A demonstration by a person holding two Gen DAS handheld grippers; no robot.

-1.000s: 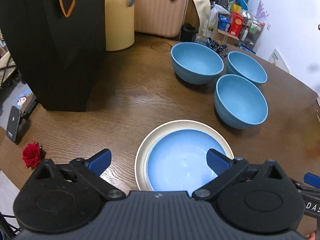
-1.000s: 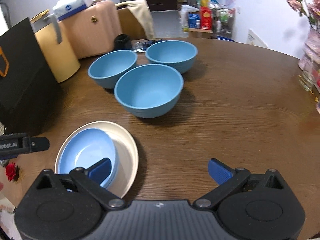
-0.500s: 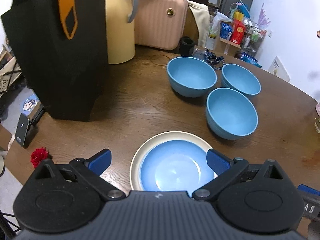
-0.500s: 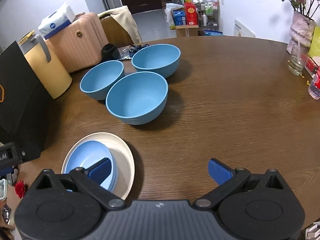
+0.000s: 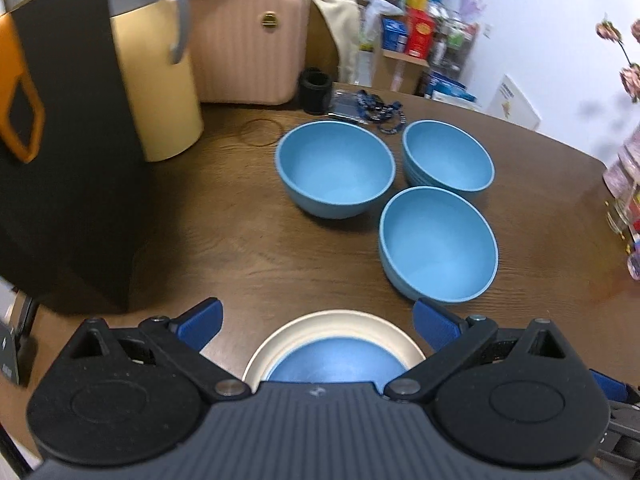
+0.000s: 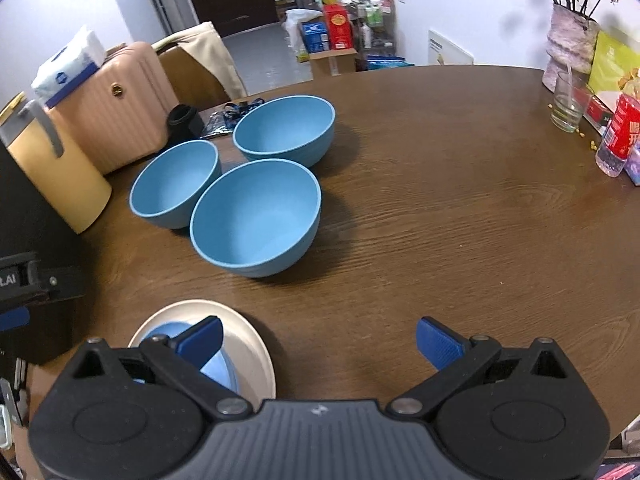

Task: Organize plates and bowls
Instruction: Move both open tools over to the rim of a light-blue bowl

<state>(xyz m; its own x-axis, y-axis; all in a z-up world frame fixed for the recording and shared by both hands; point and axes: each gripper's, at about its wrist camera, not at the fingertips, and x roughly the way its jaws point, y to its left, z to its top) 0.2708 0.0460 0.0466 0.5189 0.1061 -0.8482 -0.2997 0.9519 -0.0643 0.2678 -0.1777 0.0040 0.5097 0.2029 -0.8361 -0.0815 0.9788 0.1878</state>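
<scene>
Three blue bowls stand close together on the brown table: a near one (image 5: 438, 244) (image 6: 256, 218), a far left one (image 5: 335, 168) (image 6: 174, 182) and a far right one (image 5: 448, 160) (image 6: 285, 128). A blue plate (image 5: 336, 364) (image 6: 218, 368) lies on a cream plate (image 5: 332, 320) (image 6: 248, 344) at the near edge. My left gripper (image 5: 316, 322) is open and empty above the plates. My right gripper (image 6: 318, 338) is open and empty, just right of the plates.
A black bag (image 5: 68, 168), a yellow jug (image 5: 156, 88) and a pink suitcase (image 5: 248, 40) stand at the back left. A black cup (image 5: 316, 90) and a lanyard (image 5: 376, 110) lie behind the bowls. A glass (image 6: 568, 102), a vase (image 6: 570, 44) and a bottle (image 6: 618, 136) stand at the far right.
Both grippers have pulled back and risen from the plates, staying open. The stacked plates now sit lower in both views, partly hidden by the gripper bodies.
</scene>
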